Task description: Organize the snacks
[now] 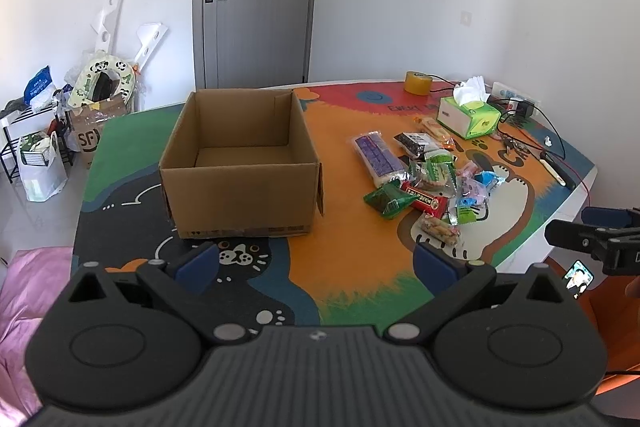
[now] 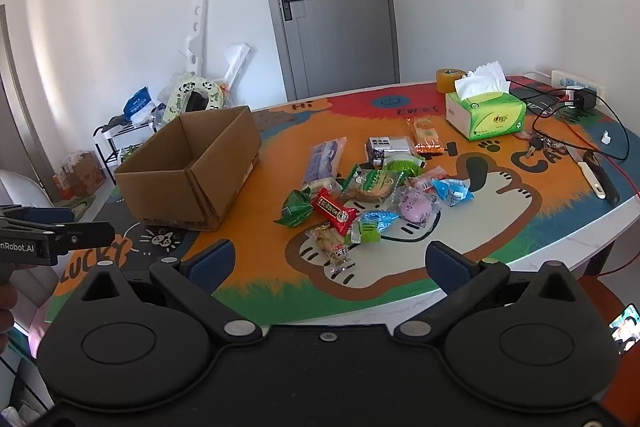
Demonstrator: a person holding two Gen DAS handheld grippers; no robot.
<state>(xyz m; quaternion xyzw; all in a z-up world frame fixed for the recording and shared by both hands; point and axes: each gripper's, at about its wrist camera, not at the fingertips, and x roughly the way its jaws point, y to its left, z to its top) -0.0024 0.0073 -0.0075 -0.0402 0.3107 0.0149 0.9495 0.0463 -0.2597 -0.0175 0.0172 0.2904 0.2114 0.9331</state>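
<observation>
An empty open cardboard box (image 1: 240, 163) stands on the colourful table mat; it also shows in the right wrist view (image 2: 192, 167). A pile of several wrapped snacks (image 1: 428, 183) lies to its right, also seen in the right wrist view (image 2: 372, 187), with a red packet (image 2: 334, 213), a green packet (image 2: 296, 209) and a purple pack (image 2: 322, 163). My left gripper (image 1: 318, 263) is open and empty, held above the table's near edge in front of the box. My right gripper (image 2: 330, 261) is open and empty, just short of the snack pile.
A green tissue box (image 2: 486, 115), a tape roll (image 2: 448, 79), a knife (image 2: 600, 175), keys, a power strip and cables lie at the table's far right. Bags and a shoe rack (image 1: 36, 131) stand on the floor to the left. A grey door is behind.
</observation>
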